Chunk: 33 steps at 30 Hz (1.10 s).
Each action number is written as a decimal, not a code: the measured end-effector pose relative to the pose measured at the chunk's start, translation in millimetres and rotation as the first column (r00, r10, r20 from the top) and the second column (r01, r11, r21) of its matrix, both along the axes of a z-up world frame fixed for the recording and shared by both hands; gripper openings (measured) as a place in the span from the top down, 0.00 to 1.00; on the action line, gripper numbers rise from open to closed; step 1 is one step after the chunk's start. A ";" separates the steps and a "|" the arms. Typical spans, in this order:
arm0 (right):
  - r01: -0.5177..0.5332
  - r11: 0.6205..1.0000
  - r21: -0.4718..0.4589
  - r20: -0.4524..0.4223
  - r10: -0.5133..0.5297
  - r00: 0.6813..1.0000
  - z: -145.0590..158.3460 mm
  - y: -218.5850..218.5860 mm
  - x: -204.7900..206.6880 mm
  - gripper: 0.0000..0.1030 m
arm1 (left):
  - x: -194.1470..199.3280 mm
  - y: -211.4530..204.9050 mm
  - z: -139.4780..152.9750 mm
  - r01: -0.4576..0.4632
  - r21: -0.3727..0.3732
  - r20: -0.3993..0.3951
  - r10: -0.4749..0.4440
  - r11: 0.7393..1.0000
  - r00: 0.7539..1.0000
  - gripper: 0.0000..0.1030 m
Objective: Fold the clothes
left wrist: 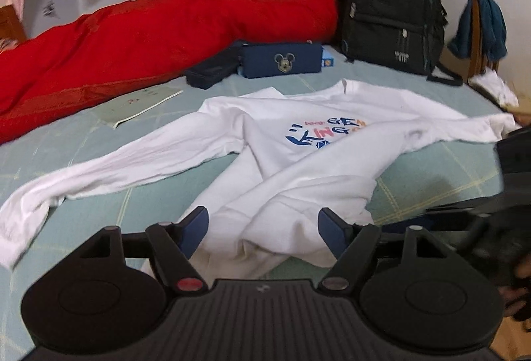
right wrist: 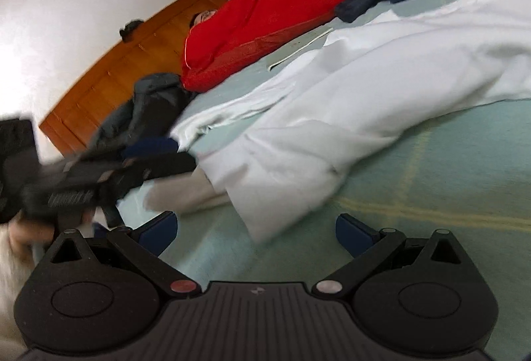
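A white long-sleeved sweatshirt [left wrist: 298,141] with a blue and orange print lies front up on the pale green bed sheet [left wrist: 99,168]. Its left sleeve stretches out to the left; its lower part is rumpled and partly folded up. My left gripper [left wrist: 264,233] is open, its blue pads either side of the rumpled hem, low over it. My right gripper [right wrist: 257,236] is open and empty over bare sheet, just short of the sweatshirt's [right wrist: 365,88] lower edge. The left gripper [right wrist: 99,175] shows blurred at the left of the right wrist view.
A red quilt [left wrist: 149,42] lies along the far side of the bed. A navy Mickey pouch [left wrist: 282,60], a dark case [left wrist: 212,72], a booklet [left wrist: 139,105] and a black backpack [left wrist: 391,5] sit behind the sweatshirt. A wooden headboard [right wrist: 126,68] is at the left.
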State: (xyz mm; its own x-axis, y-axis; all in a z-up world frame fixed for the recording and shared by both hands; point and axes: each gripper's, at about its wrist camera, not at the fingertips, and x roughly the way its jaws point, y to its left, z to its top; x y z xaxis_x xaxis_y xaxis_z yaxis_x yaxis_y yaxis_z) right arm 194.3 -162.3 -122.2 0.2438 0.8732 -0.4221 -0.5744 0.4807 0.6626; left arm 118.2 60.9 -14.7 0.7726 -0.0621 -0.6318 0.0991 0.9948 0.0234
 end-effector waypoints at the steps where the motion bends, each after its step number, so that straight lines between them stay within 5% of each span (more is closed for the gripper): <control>1: -0.002 1.000 0.021 -0.015 0.002 1.000 -1.8 2.4 3.0 0.00 | -2.6 1.2 0.5 -0.005 -0.009 0.004 0.005 1.000 1.000 0.28; 9: 0.031 0.996 0.084 -0.129 -0.020 0.991 -4.2 0.0 -0.5 0.00 | -16.2 9.6 6.4 -0.036 -0.048 0.027 0.037 0.998 0.999 0.27; 18: 0.126 0.977 0.173 -0.191 -0.092 0.977 -14.8 0.9 20.1 0.01 | -32.9 -3.6 12.1 0.053 -0.068 0.030 -0.051 0.996 0.998 0.26; 25: 0.167 0.976 0.137 -0.226 -0.134 0.965 -15.2 1.1 6.6 0.10 | -43.7 5.2 20.6 0.036 -0.089 0.078 -0.029 0.995 0.997 0.25; 28: 0.218 0.970 0.110 -0.225 -0.189 0.956 -26.1 -2.1 11.1 0.42 | -44.4 6.2 20.0 0.036 -0.102 0.082 -0.027 0.994 0.996 0.25; 30: 0.254 0.961 0.113 -0.274 -0.215 0.937 -37.8 -11.2 16.7 0.82 | -46.0 6.9 19.5 0.039 -0.102 0.081 -0.031 0.994 0.996 0.25; 33: 0.282 0.951 0.124 -0.316 -0.232 0.920 -47.6 -19.8 21.2 0.89 | -47.1 8.0 19.5 0.039 -0.108 0.082 -0.031 0.993 0.996 0.25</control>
State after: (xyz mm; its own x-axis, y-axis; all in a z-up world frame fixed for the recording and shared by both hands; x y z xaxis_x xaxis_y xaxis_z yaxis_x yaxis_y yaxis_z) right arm 215.5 -182.2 -169.8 0.3560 0.8598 -0.3660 -0.2125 0.4559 0.8643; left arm 71.0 68.9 4.8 0.8164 -0.1552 -0.5563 0.1360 0.9878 -0.0759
